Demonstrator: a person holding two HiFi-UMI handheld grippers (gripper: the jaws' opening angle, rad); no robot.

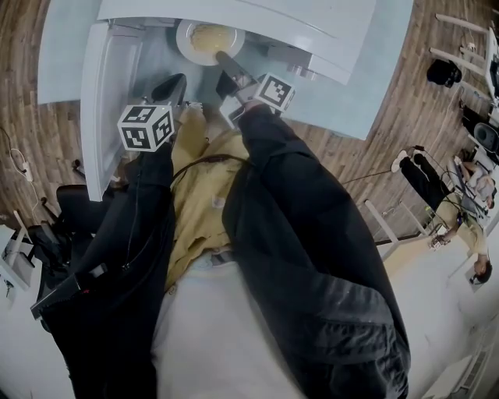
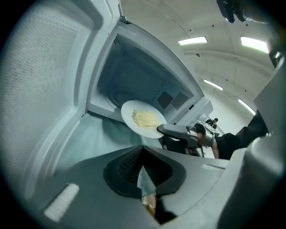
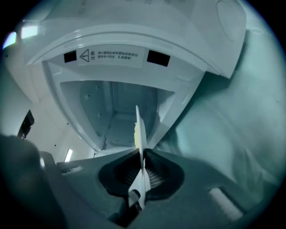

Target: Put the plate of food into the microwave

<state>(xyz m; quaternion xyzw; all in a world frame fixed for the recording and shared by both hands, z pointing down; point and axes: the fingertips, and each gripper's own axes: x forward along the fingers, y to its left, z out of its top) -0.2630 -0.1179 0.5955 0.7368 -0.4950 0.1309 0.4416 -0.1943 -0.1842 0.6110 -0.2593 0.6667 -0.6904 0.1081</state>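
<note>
A white plate point(image 1: 204, 39) of yellow noodles hangs at the mouth of the open microwave point(image 1: 234, 14). My right gripper point(image 1: 224, 61) is shut on its near rim. In the right gripper view the plate point(image 3: 140, 129) shows edge-on between the jaws, with the empty cavity point(image 3: 114, 107) straight ahead. The left gripper view shows the plate point(image 2: 143, 120) level in front of the cavity point(image 2: 134, 85), the right gripper point(image 2: 164, 130) pinching its rim. My left gripper point(image 1: 175, 84) sits left of the plate near the door, its jaws point(image 2: 145, 174) together with nothing in them.
The microwave door point(image 1: 109, 101) swings wide to the left, and in the left gripper view this door point(image 2: 40, 80) fills the left side. The microwave stands on a pale teal table point(image 1: 66, 47). A person point(image 1: 460, 214) sits on the wooden floor side at far right.
</note>
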